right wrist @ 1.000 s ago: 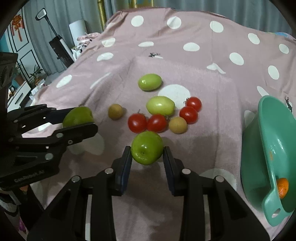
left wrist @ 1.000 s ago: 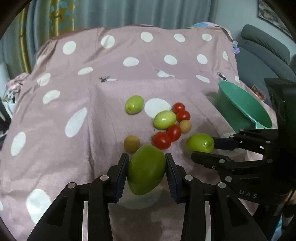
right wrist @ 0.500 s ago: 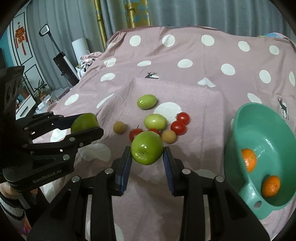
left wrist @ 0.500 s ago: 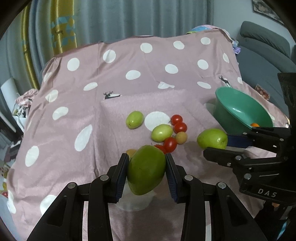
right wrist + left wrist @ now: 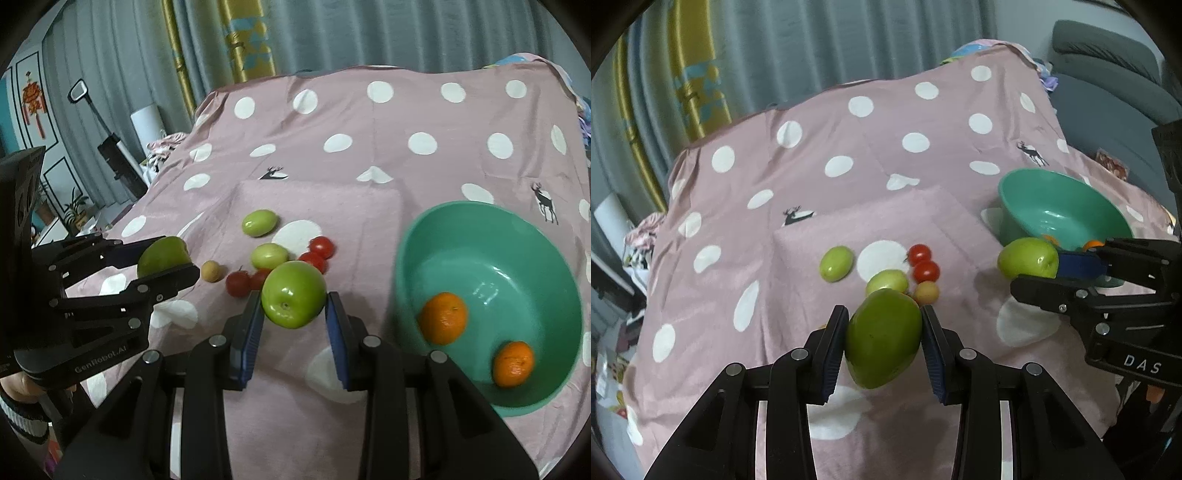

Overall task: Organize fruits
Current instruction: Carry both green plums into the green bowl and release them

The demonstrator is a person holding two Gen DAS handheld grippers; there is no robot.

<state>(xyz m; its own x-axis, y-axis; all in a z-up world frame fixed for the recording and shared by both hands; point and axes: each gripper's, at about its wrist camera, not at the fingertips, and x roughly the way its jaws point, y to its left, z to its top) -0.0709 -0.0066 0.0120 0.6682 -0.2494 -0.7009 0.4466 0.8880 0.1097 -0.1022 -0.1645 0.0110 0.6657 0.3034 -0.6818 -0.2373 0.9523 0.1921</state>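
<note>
Left claw (image 5: 884, 345) grips a big green mango-like fruit (image 5: 882, 338) between its blue pads, lifted clear of the pink polka-dot cloth (image 5: 812, 166). Right claw (image 5: 293, 321) is clamped on a green apple (image 5: 293, 293), stem dimple facing the camera, also off the cloth. In the left wrist view the right claw sits at the right edge with the apple just in front of a green bowl (image 5: 1027, 199). In the right wrist view the left claw enters from the left with its fruit. Green bowl lies on the cloth to the right, tilted, with two oranges (image 5: 443, 317) inside near its lower wall. Loose fruit on the cloth between the claws and the far edge: two small green fruits (image 5: 259, 222), one farther back and one near the tomatoes; several red cherry tomatoes (image 5: 321, 246) bunched close; two small tan round fruits (image 5: 212, 271), one left of the bunch. A sleeve cuff shows at the bottom left of the right wrist view. Grey curtains hang behind, and a grey sofa stands to the right.
</note>
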